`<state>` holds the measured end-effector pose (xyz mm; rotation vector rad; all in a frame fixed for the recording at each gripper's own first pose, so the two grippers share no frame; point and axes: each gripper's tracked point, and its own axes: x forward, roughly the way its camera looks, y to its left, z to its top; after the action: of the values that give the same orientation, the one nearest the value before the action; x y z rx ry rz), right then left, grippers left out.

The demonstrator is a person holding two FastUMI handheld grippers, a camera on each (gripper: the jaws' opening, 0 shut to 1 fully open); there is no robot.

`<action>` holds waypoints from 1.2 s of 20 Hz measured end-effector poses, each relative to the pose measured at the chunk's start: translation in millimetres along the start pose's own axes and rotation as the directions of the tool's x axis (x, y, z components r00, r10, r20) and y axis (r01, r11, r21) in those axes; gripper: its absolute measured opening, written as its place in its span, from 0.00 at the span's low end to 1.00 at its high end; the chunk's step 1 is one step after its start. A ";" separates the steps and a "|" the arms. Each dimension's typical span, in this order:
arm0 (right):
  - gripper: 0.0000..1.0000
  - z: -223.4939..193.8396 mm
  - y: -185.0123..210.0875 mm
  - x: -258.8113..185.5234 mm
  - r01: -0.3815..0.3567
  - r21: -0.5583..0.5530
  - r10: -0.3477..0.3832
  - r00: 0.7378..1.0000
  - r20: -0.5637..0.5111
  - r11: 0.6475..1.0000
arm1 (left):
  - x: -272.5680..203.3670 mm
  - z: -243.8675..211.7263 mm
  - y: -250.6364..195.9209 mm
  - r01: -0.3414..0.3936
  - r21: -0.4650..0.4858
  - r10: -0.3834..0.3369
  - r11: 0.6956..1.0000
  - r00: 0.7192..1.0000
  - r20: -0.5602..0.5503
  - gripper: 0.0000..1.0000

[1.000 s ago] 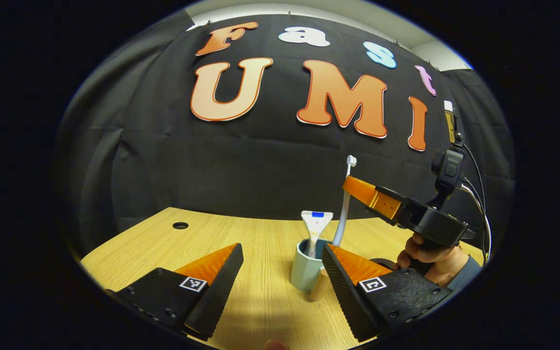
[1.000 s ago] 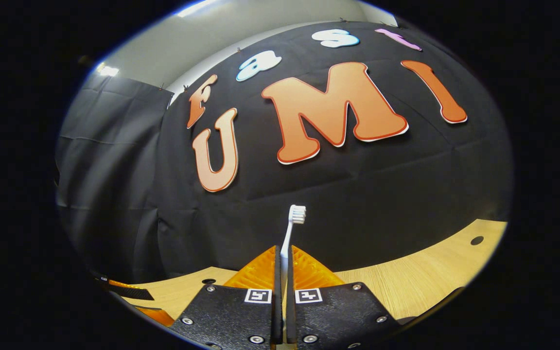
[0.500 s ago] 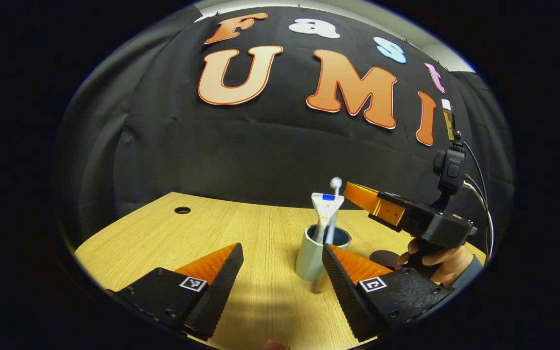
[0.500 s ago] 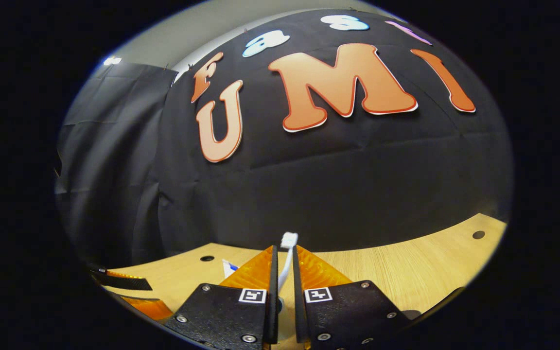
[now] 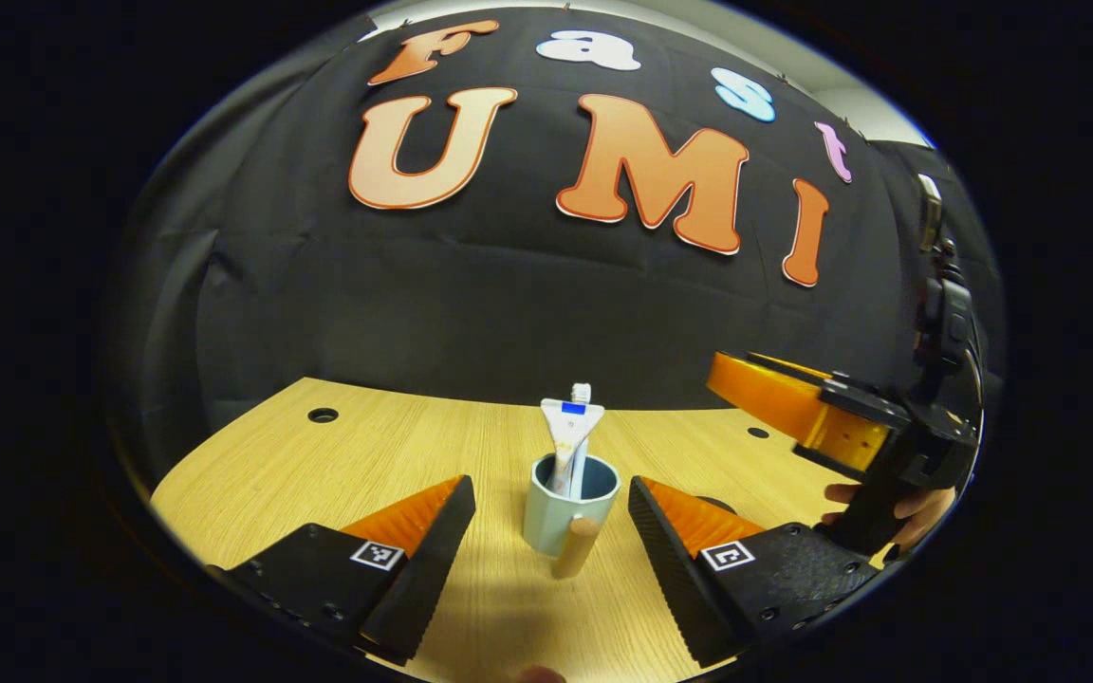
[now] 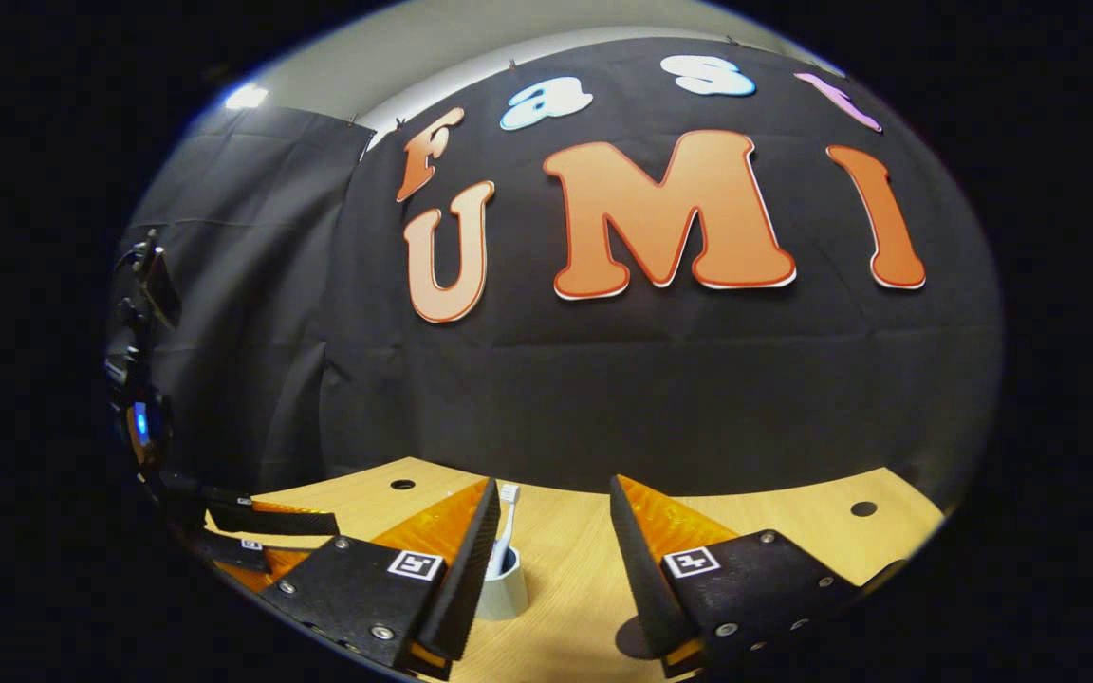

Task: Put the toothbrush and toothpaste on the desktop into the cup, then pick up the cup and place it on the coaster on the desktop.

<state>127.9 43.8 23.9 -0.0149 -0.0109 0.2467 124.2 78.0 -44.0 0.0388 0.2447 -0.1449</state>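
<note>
Both items are sitting in the cup (image 5: 569, 507) now: toothbrush (image 5: 581, 432) and toothpaste (image 5: 569, 436) standing upright in it, so you're moving on to the cup lift, as I judge it. Your left gripper (image 5: 551, 531) is hanging with fingers spread wide, gripping nothing, with the cup sitting just ahead of the gap between them, wooden handle (image 5: 573, 548) pointing back at you. Your right gripper (image 6: 551, 560) is also gaping, holding nothing; in the right gripper view the cup (image 6: 501, 590) is lying low beside its left finger. The coaster (image 6: 632, 637) is showing as a dark disc on the desktop (image 5: 395, 455), near the cup and partly hidden by the right finger. For the grab: keep level, straddle the cup body rather than the handle, close square so nothing is tipping, then lift straight up and set it centred on the coaster.
</note>
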 end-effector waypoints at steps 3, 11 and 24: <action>0.81 12.7 -17.0 -31.7 0.025 -0.011 -0.025 1.000 0.012 1.000 | 5.9 10.9 -13.7 0.037 -0.019 -0.038 0.999 0.998 -0.046 0.97; 0.90 30.9 -57.4 -98.4 0.085 -0.042 -0.083 0.996 0.042 0.996 | 30.5 -0.3 -33.9 0.036 0.005 -0.033 0.999 0.958 -0.286 0.98; 0.95 16.4 -88.7 -169.2 0.156 -0.051 -0.152 0.985 0.082 0.986 | 74.0 -79.5 -12.5 -0.064 0.087 0.106 0.994 0.719 -0.686 0.98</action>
<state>-14.8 -83.3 40.2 -0.0611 -0.0967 0.0921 174.4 59.8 -139.5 0.1643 0.9978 -0.0370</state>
